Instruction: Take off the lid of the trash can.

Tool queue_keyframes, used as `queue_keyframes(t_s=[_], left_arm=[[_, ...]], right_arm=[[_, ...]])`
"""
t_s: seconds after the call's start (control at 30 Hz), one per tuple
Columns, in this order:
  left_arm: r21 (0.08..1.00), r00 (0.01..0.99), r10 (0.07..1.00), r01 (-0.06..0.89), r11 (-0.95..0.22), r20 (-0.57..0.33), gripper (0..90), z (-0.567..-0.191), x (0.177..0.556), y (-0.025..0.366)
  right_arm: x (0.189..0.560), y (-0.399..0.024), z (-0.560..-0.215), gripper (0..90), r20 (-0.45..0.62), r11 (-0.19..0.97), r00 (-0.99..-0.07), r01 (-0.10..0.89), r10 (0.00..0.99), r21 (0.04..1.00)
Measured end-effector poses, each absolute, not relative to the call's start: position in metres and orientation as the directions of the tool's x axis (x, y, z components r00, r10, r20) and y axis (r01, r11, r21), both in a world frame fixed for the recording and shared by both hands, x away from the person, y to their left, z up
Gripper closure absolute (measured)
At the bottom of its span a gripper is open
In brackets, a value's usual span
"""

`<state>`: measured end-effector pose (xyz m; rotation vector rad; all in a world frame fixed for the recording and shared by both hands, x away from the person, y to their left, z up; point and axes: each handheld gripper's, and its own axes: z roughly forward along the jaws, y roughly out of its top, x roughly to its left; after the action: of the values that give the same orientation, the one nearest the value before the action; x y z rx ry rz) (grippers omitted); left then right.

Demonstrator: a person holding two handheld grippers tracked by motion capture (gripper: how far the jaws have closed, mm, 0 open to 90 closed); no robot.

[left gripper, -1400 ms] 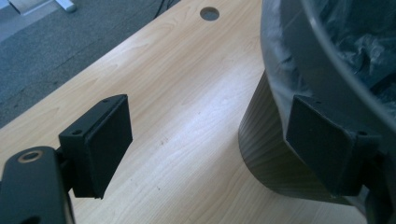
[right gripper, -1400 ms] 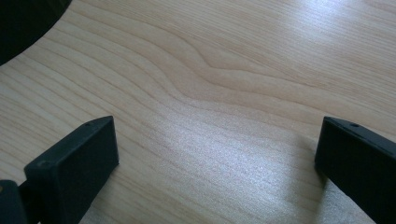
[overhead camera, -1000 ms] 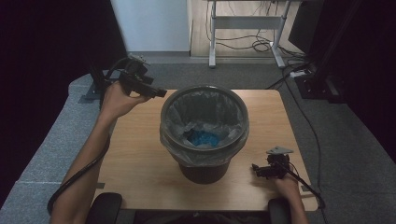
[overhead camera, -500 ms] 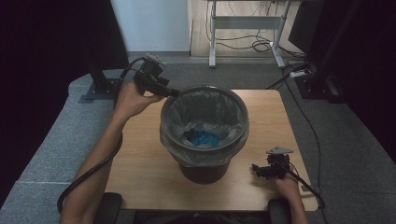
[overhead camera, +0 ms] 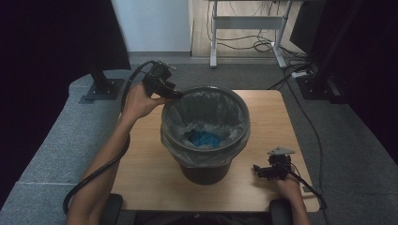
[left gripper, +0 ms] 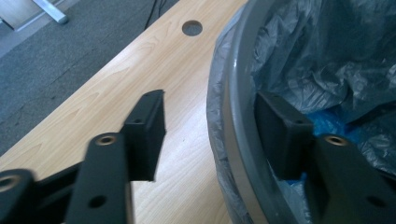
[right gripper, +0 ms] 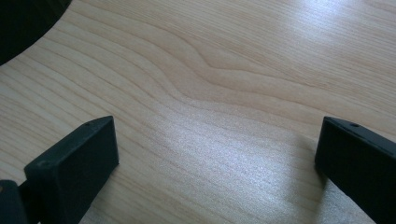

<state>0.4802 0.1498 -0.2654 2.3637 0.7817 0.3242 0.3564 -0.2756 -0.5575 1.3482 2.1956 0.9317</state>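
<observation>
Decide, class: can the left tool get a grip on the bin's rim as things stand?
Probably yes. The left tool already straddles the rim, one jaw outside and one inside against the liner; the jaws have just been closing, and nothing blocks them.

Both forearms are bare, no sleeves showing. Each hand carries a black tool: the left gripper (overhead camera: 174,93) is a chunky black body with small metal fittings on top and a thick black cable looping back along the arm. The right gripper (overhead camera: 261,170) is smaller-looking, topped by a grey three-cornered plate, trailing a thin black cable. Its jaws are flat, matte black blocks; the left one's arms show brass-ringed screw holes.
</observation>
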Motion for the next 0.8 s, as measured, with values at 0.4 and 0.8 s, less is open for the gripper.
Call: queue_keyframes(t_s=[0.4, 0.8], left_arm=[[0.639, 0.804, 0.595, 0.466, -0.612, -0.017, 77.4, -0.264, 0.479, 0.145], [0.654, 0.785, 0.614, 0.506, -0.562, -0.080, 77.9, -0.256, 0.481, 0.161]], right_arm=[[0.356, -0.276, -0.558, 0.0, 0.008, 0.313, -0.456, 0.624, 0.890, 0.716], [0.356, -0.276, -0.558, 0.0, 0.008, 0.313, -0.456, 0.624, 0.890, 0.716]])
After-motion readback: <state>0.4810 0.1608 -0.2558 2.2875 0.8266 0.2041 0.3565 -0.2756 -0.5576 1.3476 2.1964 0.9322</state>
